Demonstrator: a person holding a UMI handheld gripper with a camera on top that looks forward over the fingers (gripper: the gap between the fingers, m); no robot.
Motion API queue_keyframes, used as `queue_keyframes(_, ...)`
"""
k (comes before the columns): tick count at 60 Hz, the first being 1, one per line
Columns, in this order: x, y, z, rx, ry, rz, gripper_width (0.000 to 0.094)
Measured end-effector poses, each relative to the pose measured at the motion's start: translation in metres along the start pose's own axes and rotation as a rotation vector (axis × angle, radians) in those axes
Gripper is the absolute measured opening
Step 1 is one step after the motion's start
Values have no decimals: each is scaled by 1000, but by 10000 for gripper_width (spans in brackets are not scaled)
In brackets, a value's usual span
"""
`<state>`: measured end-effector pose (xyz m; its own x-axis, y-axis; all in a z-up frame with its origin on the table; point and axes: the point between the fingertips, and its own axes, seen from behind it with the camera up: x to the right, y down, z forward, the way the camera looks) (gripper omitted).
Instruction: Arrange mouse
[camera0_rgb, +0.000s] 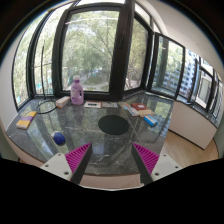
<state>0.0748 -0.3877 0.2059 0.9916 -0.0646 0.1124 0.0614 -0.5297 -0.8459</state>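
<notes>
A small dark blue rounded thing, apparently the mouse (58, 138), lies on the dark marble table (95, 140), ahead of my left finger and to its left. A round black mouse mat (112, 124) lies flat in the middle of the table, straight beyond the fingers. My gripper (112, 158) is open and empty. It is held above the table's near edge, and its magenta pads (78, 155) stand wide apart. Nothing is between them.
A pink bottle (77, 90) stands at the back left beside a small box (62, 101). A yellow-orange item (25, 121) lies at the far left. A reddish box (137, 107) and a blue item (150, 120) lie at the right. Windows surround the table.
</notes>
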Motion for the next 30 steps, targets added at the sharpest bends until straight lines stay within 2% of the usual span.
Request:
queue_keyframes(17, -11, 25, -16, -31, -9, 13, 851)
queue_keyframes(30, -83, 88, -4, -106, -147, -7, 849)
